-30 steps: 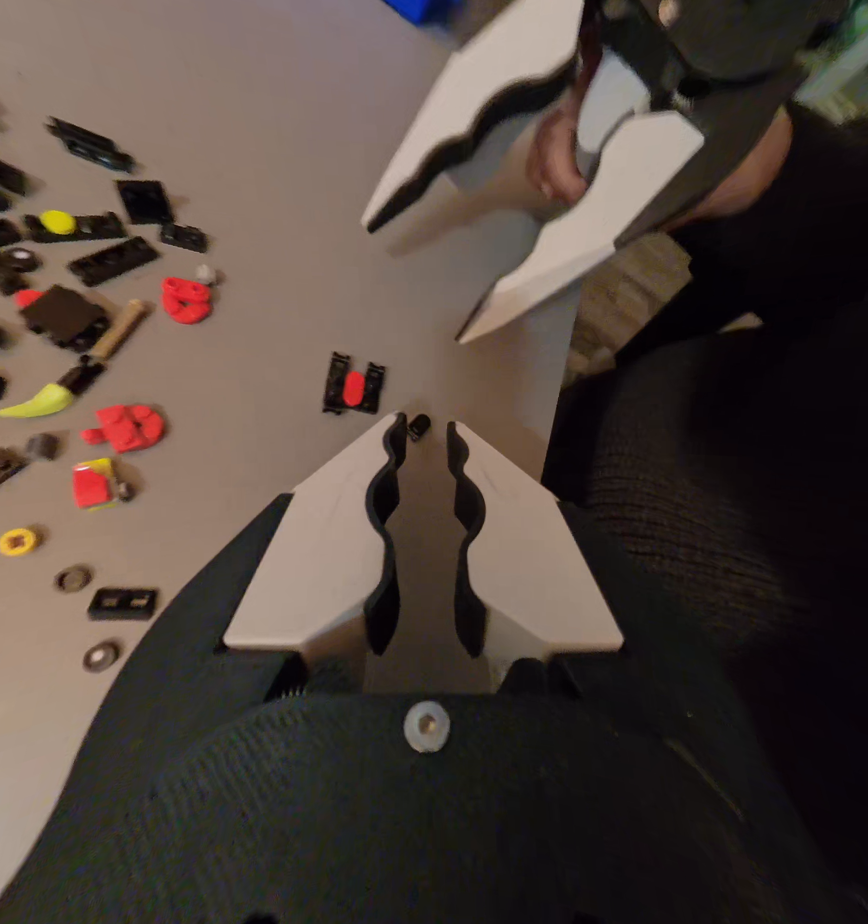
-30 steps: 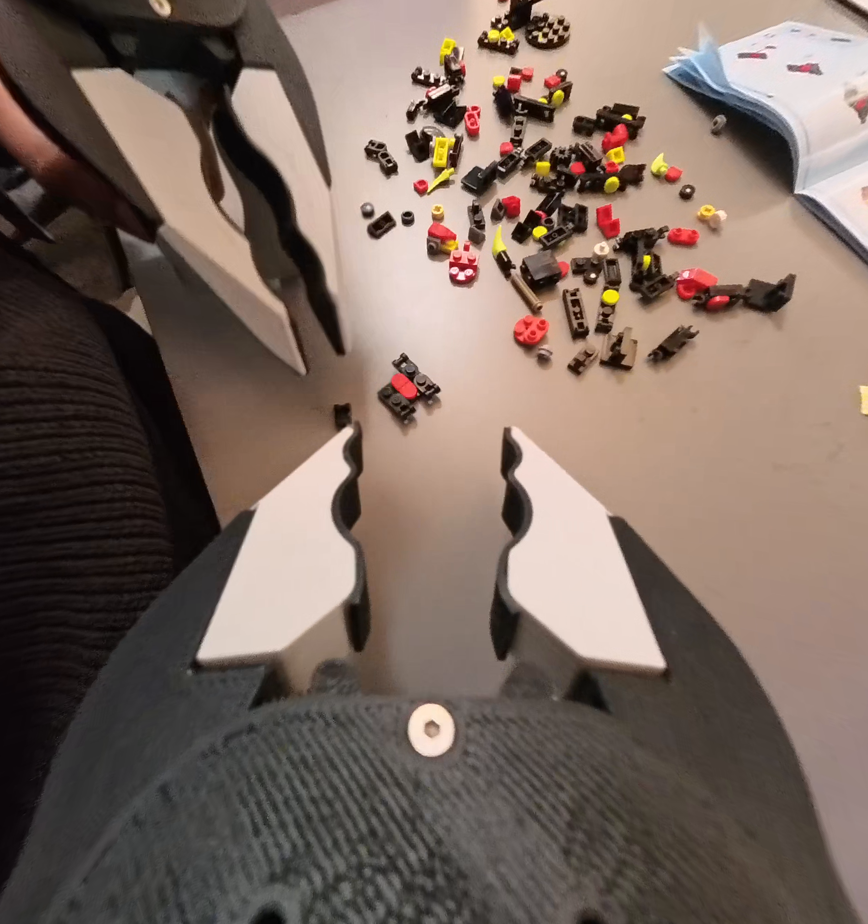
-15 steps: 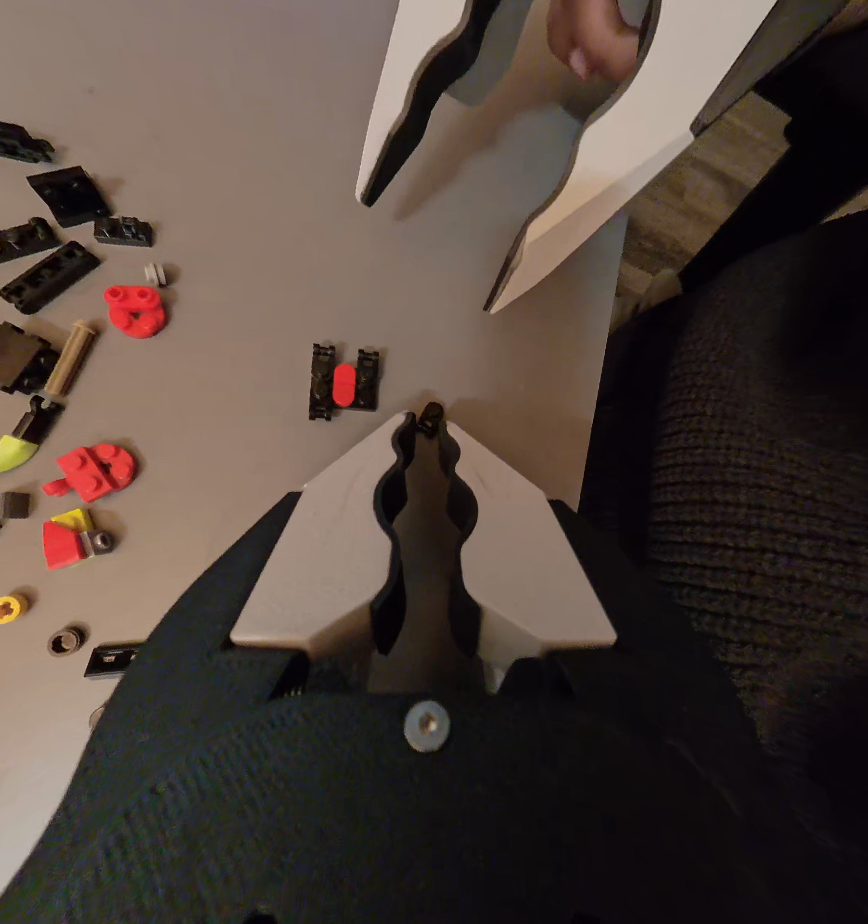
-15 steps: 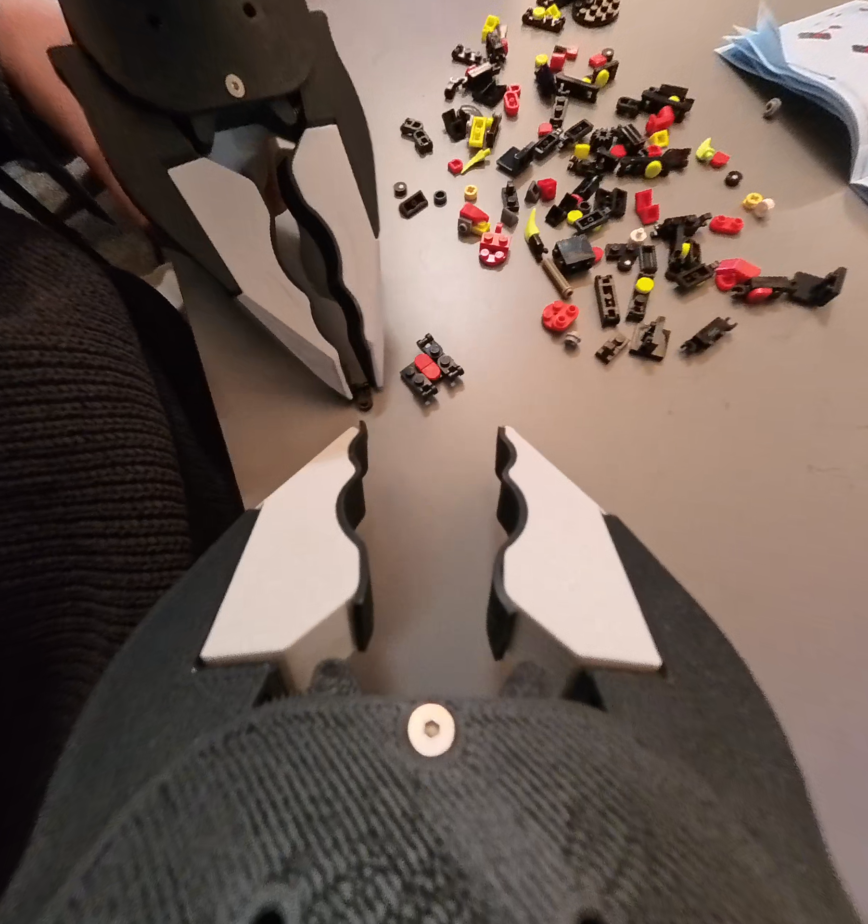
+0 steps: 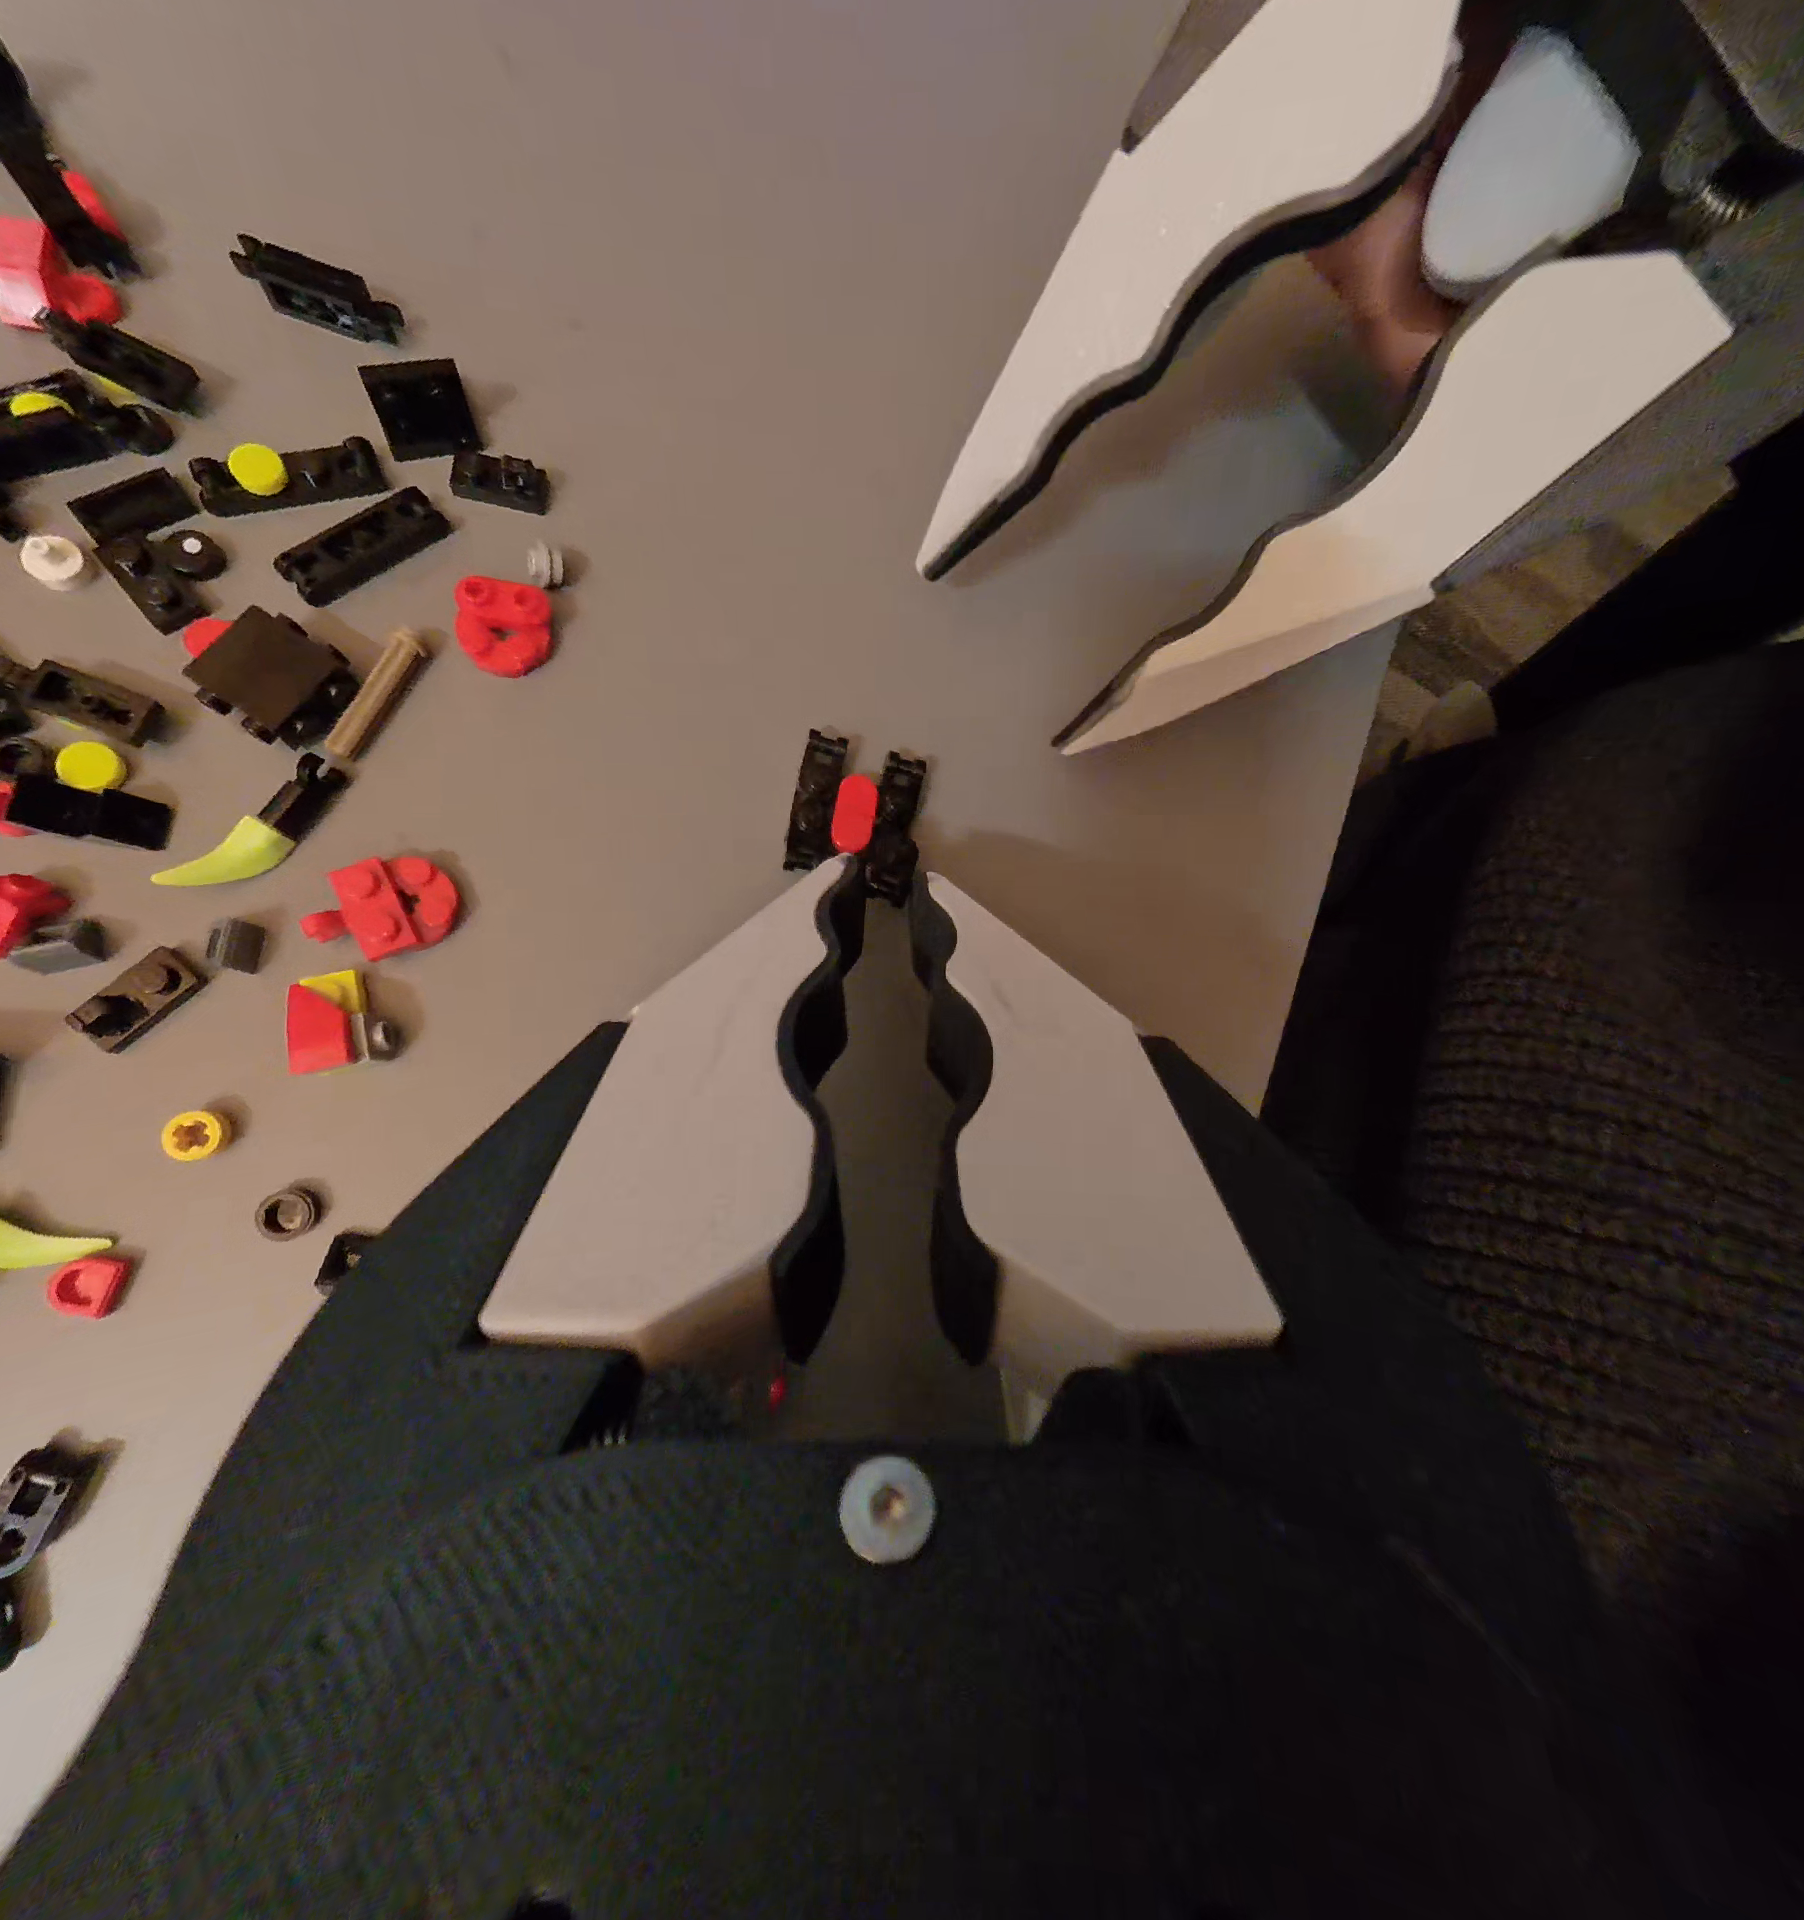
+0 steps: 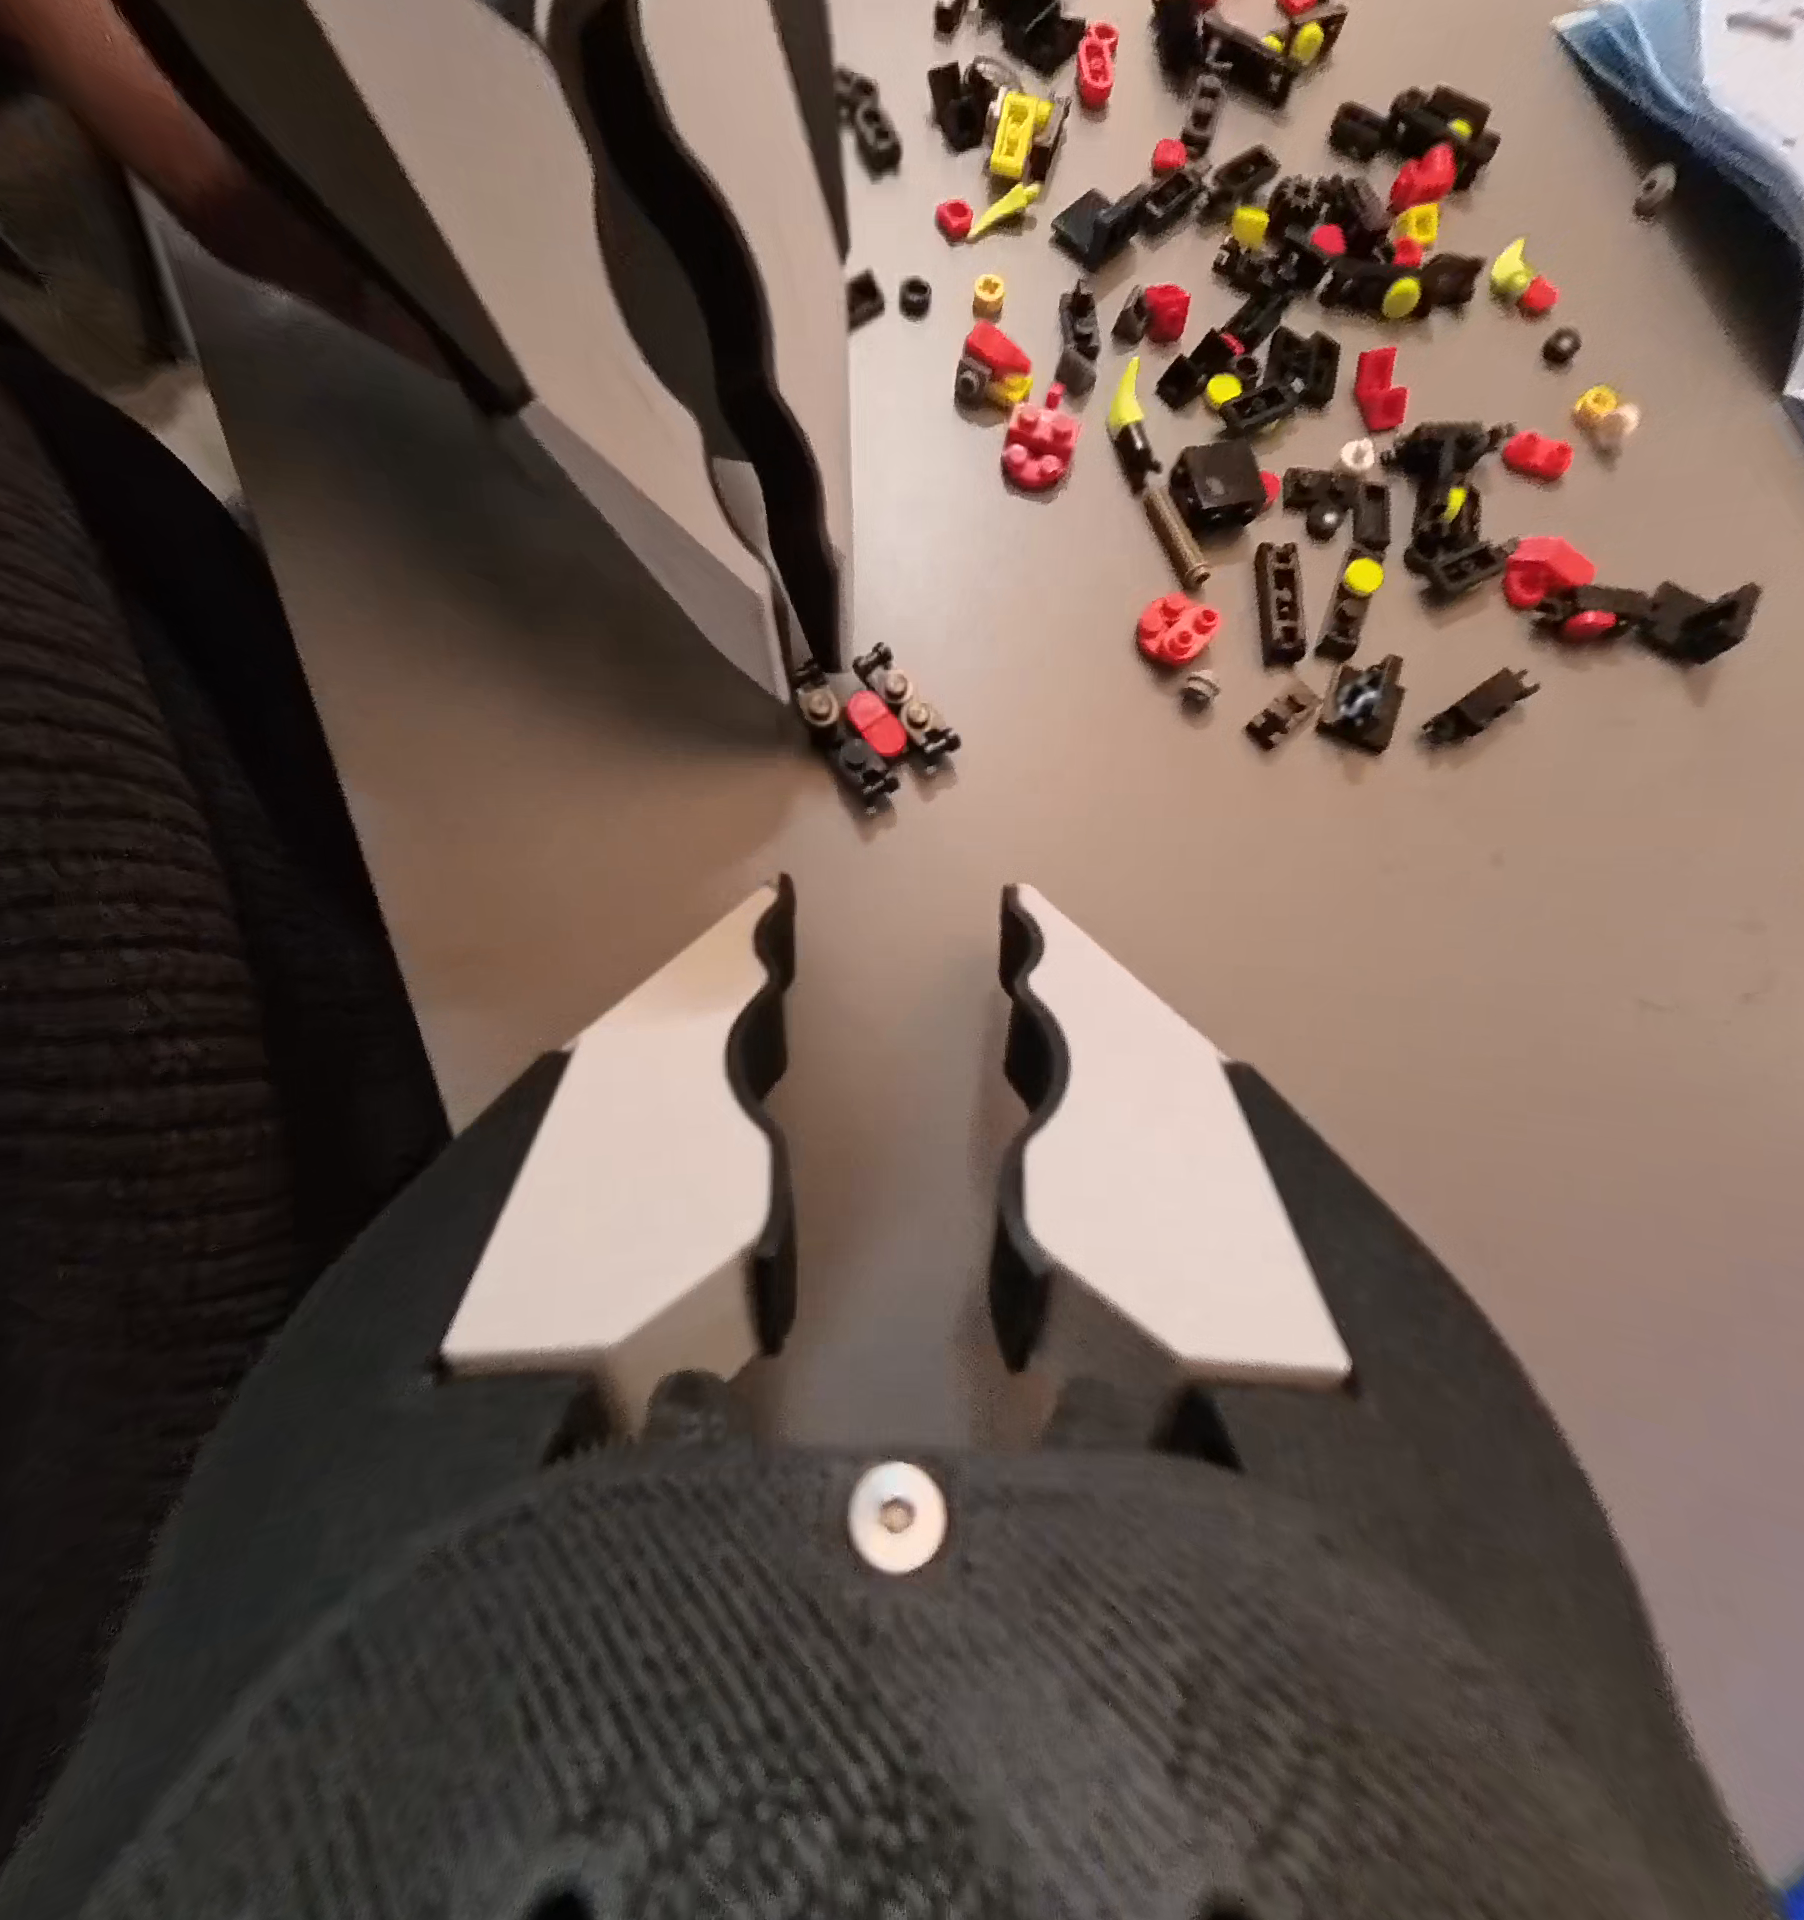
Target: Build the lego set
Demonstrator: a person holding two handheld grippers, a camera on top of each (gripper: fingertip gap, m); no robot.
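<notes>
On the grey table (image 5: 669, 156), the left gripper (image 5: 882, 883) pinches a small black stud piece (image 5: 890, 878) against the black-and-red brick assembly (image 6: 882, 722); press squarely. The right gripper (image 6: 896, 904) hangs half open, empty.

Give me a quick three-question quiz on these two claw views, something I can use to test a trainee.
1. True or false: the right claw is open with nothing between its fingers.
2. Multiple choice: the left claw has its tips at
A. a yellow ring
B. the small black-and-red build
C. a blue booklet
3. Fill in: the oval tile on top of the build is ___.

Key: 1 true; 2 B; 3 red.
</notes>
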